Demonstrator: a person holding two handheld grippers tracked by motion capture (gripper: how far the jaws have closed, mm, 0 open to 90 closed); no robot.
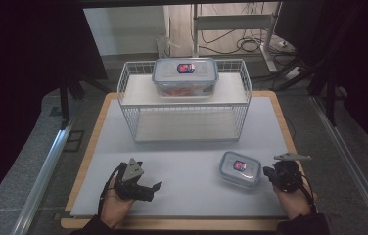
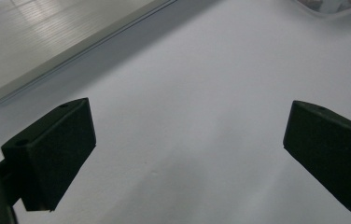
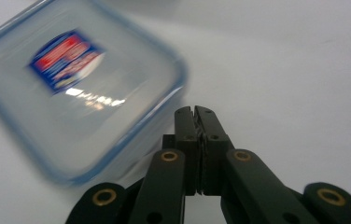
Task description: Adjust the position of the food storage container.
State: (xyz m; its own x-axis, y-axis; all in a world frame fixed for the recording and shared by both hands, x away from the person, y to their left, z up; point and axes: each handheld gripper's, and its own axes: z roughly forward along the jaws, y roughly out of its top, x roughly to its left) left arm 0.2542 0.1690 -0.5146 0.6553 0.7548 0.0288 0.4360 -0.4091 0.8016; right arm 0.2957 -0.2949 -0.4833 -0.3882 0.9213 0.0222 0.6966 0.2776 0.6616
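Red-and-blue label — unreadable — on small container [image 3: 78,93] beside right claw [image 3: 195,112]

In my right gripper view the small lidded container [image 3: 80,93] at ten o'clock is smeared, its label [image 3: 66,60] unreadable, its left corner cut by the edge. In my left gripper view that container [image 2: 330,5] is a sliver at one o'clock. Contents of the large container [image 1: 185,77] on the wire rack [image 1: 184,115] blur orange.

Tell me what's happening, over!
Left gripper jaws open, empty. Right gripper jaws shut, beside small clear blue-rimmed plastic box. Nothing between them.
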